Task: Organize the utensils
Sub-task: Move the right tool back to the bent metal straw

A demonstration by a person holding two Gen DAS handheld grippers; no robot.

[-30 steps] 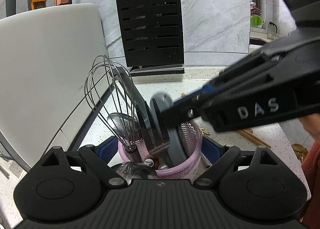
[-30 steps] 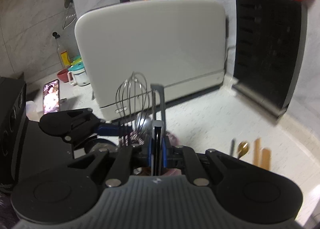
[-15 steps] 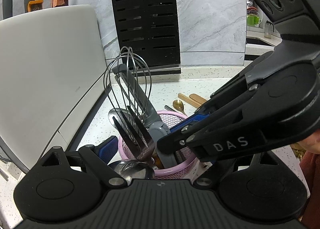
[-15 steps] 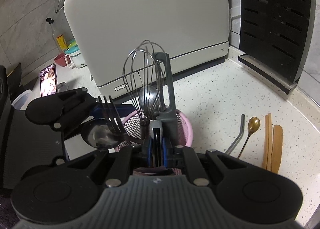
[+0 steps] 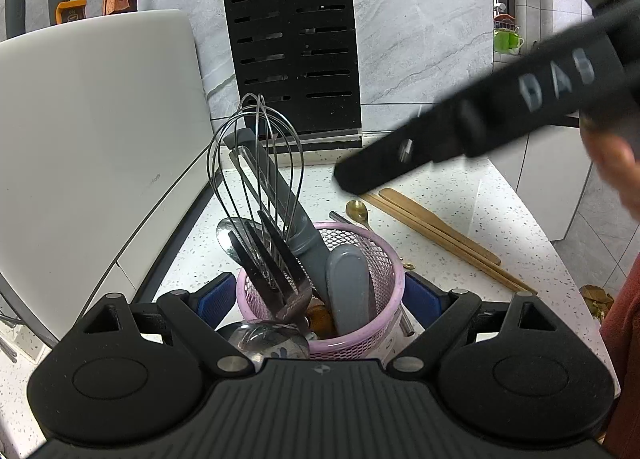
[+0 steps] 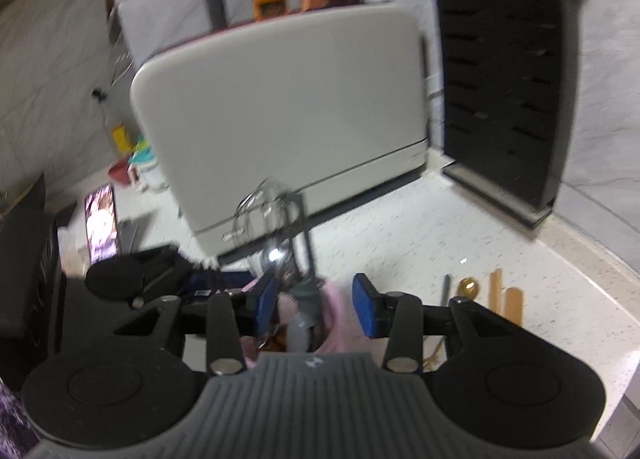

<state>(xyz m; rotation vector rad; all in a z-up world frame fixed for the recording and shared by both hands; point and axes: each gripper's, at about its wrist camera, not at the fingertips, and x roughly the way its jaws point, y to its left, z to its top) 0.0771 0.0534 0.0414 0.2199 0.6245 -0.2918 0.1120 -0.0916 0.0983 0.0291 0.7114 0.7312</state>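
Three white letters, "DAS", run along the right gripper [image 6: 314,301], which slants above the tabletop [image 5: 460,259] in the left wrist view; its fingers are opening, clear of the grey utensil handle [image 5: 347,291]. The left gripper [image 5: 316,295] clamps the pink mesh basket [image 5: 382,259] holding whisk [image 5: 256,163] and fork [image 5: 276,271].
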